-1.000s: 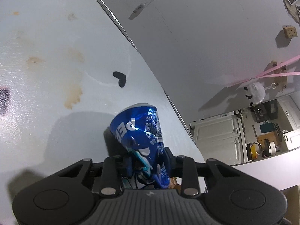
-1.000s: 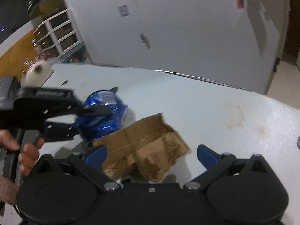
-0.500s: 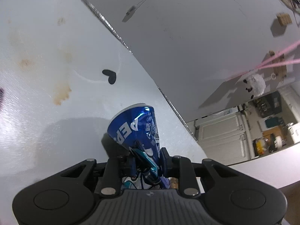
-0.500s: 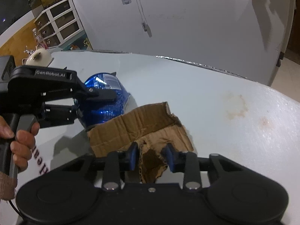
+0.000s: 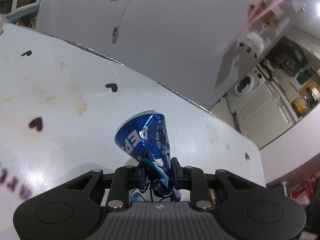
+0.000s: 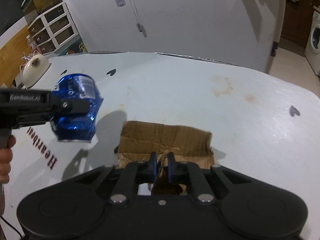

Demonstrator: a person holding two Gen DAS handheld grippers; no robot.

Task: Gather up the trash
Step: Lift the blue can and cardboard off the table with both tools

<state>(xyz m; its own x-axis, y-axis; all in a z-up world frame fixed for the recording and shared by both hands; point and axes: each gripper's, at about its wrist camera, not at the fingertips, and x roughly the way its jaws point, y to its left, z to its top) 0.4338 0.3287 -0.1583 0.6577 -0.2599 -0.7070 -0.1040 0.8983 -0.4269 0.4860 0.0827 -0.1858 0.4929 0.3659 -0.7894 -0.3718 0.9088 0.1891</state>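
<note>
Left wrist view: crushed blue aluminium drink can (image 5: 145,138) pinched at its flattened end between the fingers of the left gripper (image 5: 157,173), which are clamped on it; the can's round end points away over the white stained tabletop (image 5: 60,104).
Can's place: held clear of the tabletop, with its shadow below it, as the right wrist view confirms.
Right wrist view: torn brown corrugated cardboard piece (image 6: 166,140) lying flat on the tabletop, its ragged near edge caught between the fingers of the right gripper (image 6: 161,166).
Right fingers: they have just been closing and now stand nearly together, pinching the cardboard's torn edge.
Left gripper from this side: seen at the left edge, a person's hand (image 6: 5,160) on its handle, the blue can (image 6: 77,108) hanging in front of it.
Step in hand: both pieces of trash are gripped; the can is lifted, the cardboard not yet.
Next move, as I judge it: raise the cardboard without tearing its weak edge, then carry both to a bin; no bin shows in either view.
Count: one can, one cardboard piece, two grippers, one hand in view.
</note>
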